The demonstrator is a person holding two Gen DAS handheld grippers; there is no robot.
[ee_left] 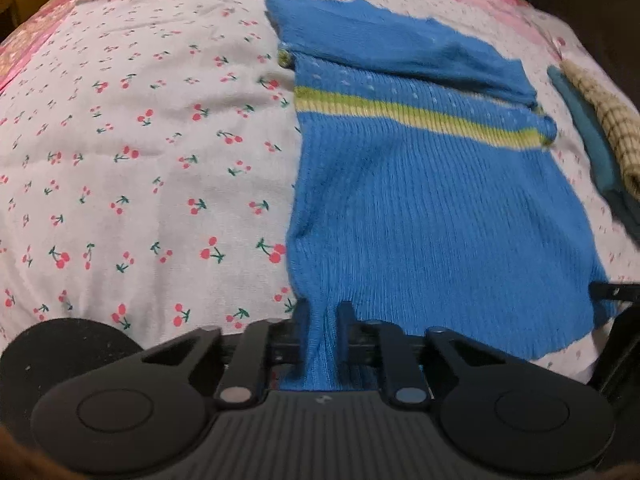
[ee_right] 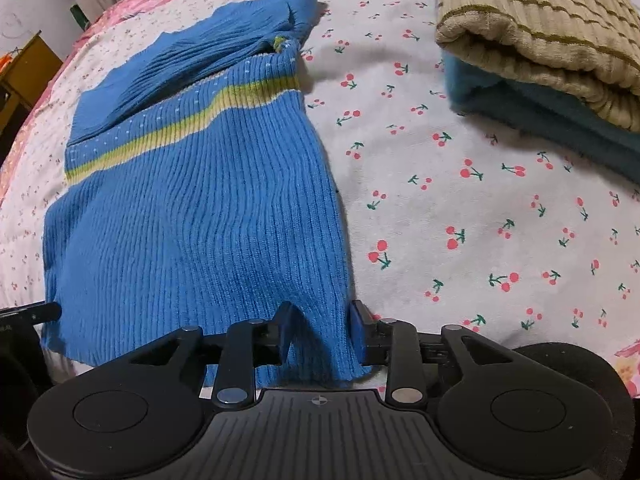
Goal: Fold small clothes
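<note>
Centrally, garment: a blue rib-knit sweater with a yellow-green chest stripe [ee_left: 420, 200] lay spread on the bed straight ahead of both grippers, its hem nearest them and its sleeve part folded across the far end beyond the stripe.
Hem: the near edge was lifted off the bed at two corners, one corner drawn into each gripper, with the knit sagging between them.
Left gripper: the black two-finger left gripper [ee_left: 324, 344] was clamped on the hem's left corner, a narrow bunch of blue knit pinched tight between its fingers.
Right gripper: the black two-finger right gripper [ee_right: 322, 336] was closed on the hem's right corner; a thicker fold of knit filled the gap between its fingers.
Each other: the tip of the opposite gripper showed at the outer edge of each wrist view, level with the hem.
Bedding: a white bedsheet printed with small red cherries [ee_right: 460, 216] lay under the sweater and stretched out on both sides of the grippers.
Folded pile: a beige ribbed knit with thin brown stripes [ee_right: 540, 28] sat folded on a dark teal folded garment [ee_right: 560, 128], ahead and to the right of the right gripper, apart from the sweater.
</note>
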